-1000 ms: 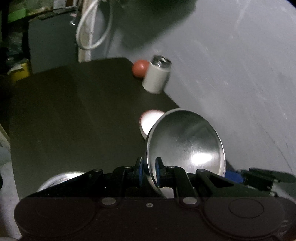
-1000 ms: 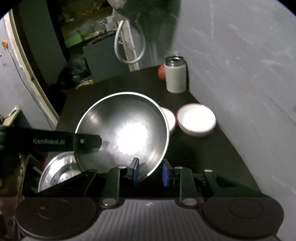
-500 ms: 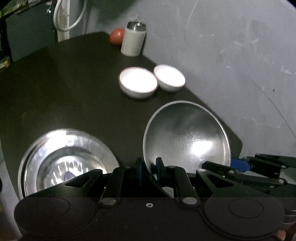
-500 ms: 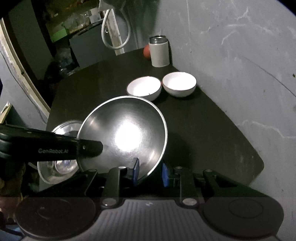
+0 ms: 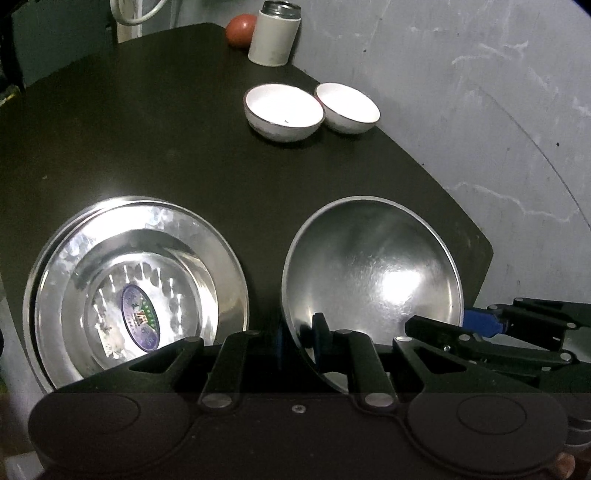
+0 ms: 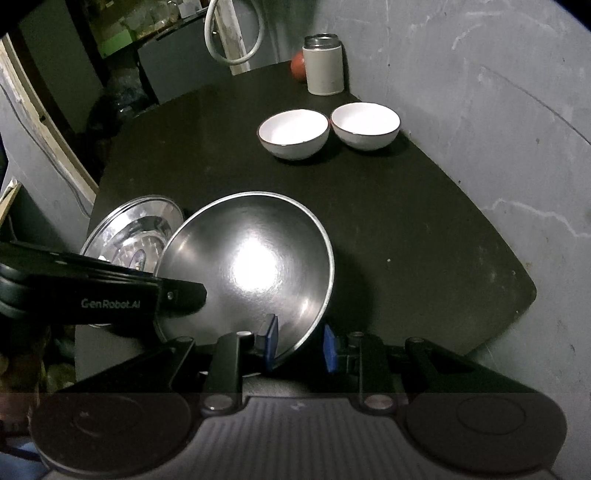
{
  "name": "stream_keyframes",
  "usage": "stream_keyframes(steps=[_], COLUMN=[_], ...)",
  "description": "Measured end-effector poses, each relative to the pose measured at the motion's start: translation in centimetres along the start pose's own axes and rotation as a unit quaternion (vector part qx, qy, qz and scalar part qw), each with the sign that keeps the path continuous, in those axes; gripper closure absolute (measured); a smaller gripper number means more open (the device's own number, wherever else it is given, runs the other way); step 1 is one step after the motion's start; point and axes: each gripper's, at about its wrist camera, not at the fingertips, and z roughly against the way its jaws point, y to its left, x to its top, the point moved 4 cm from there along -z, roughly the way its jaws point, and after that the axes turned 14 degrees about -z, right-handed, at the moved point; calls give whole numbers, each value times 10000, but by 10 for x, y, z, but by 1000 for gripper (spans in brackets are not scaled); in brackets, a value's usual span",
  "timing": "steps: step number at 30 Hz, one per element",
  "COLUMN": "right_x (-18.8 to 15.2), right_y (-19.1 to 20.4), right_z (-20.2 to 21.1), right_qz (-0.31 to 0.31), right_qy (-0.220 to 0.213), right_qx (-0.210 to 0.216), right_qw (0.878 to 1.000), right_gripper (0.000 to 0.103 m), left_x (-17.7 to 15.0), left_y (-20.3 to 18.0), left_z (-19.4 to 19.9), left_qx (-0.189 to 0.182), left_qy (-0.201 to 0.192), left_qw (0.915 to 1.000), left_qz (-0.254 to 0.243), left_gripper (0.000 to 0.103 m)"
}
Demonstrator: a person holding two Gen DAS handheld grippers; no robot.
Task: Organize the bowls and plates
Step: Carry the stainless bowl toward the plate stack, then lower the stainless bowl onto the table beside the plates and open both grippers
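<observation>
Left wrist view first: caught the left gripper (image 5: pixel 300 330) pinched tight on the near rim of the round brushed-steel bowl (image 5: pixel 373 273), one finger inside and one outside. Found that bowl tipped up, hollow facing the lens, over the near right part of the dark round-cornered table (image 5: pixel 147 129). Spotted the shiny stacked steel plates (image 5: pixel 140 258) just beside it on the left, with an oval sticker in the middle. Picked out two white ceramic bowls with dark rims (image 5: pixel 282 110) (image 5: pixel 347 107) side by side farther back near the grey wall, well apart from the steel. Saw a pale cylindrical canister (image 5: pixel 275 33) and a red round thing (image 5: pixel 240 26) at the far corner.

Over to the right wrist view: found the right gripper (image 6: pixel 301 343) parted, blue pads astride the same bowl's (image 6: pixel 251 266) near rim. Left pad against the inside, daylight between rim and right pad. Gripping nothing, by the look of it.
</observation>
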Motion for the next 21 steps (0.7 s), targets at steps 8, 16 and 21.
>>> stream_keyframes(steps=[8, 16, 21], right_x=[3, 4, 5], right_y=[-1, -2, -3], right_z=[-9, -13, -15], right_qz=[3, -13, -31], right_qy=[165, 224, 237], right_qx=[-40, -5, 1], right_qw=[9999, 9997, 9997], right_gripper=[74, 74, 74], left_x=[1, 3, 3], left_y=[0, 3, 3], left_z=[-11, -17, -21], left_qx=[-46, -41, -95], left_qy=[127, 225, 300], left_qw=[9999, 9997, 9995], left_qz=[41, 29, 62], left_gripper=[86, 86, 86])
